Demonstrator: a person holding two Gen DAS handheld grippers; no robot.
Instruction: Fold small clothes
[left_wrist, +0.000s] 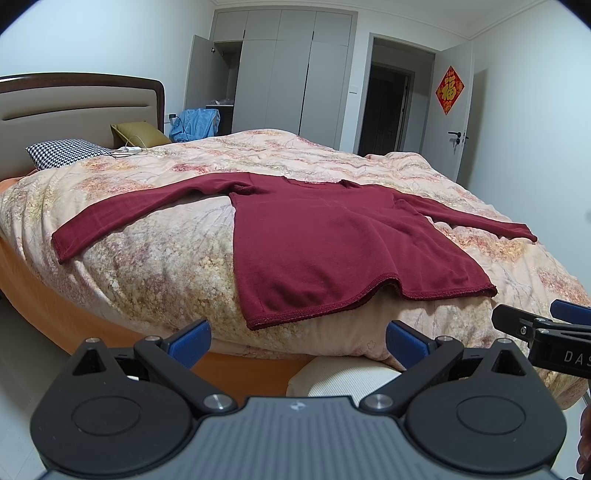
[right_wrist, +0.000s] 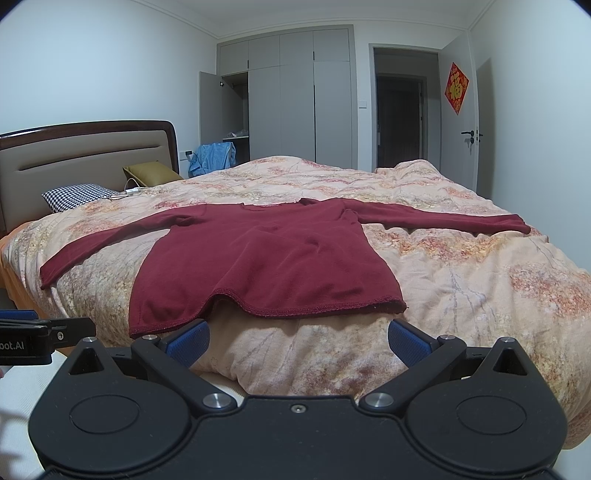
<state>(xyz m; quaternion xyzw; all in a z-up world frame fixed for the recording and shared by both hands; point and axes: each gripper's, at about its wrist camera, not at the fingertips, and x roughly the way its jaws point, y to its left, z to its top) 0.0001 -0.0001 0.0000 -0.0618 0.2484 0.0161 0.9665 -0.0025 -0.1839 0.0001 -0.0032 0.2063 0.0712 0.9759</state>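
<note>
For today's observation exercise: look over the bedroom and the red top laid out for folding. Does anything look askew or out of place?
The red top lies flat, sleeves spread, but its hem buckles up at one spot, and the near corner droops over the quilt's edge. Behind, one wardrobe door stands open. Both tools are open and touch nothing.

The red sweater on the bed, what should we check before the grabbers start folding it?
1. Red sweater lies flat, both sleeves spread: ok.
2. Left gripper open and empty: ok.
3. Right gripper open and empty: ok.
4. Hem within reach at the near edge of the duvet: ok.
5. Hem smooth: not ok, one part droops over the edge.
6. Nothing lying on the sweater: ok.
</note>
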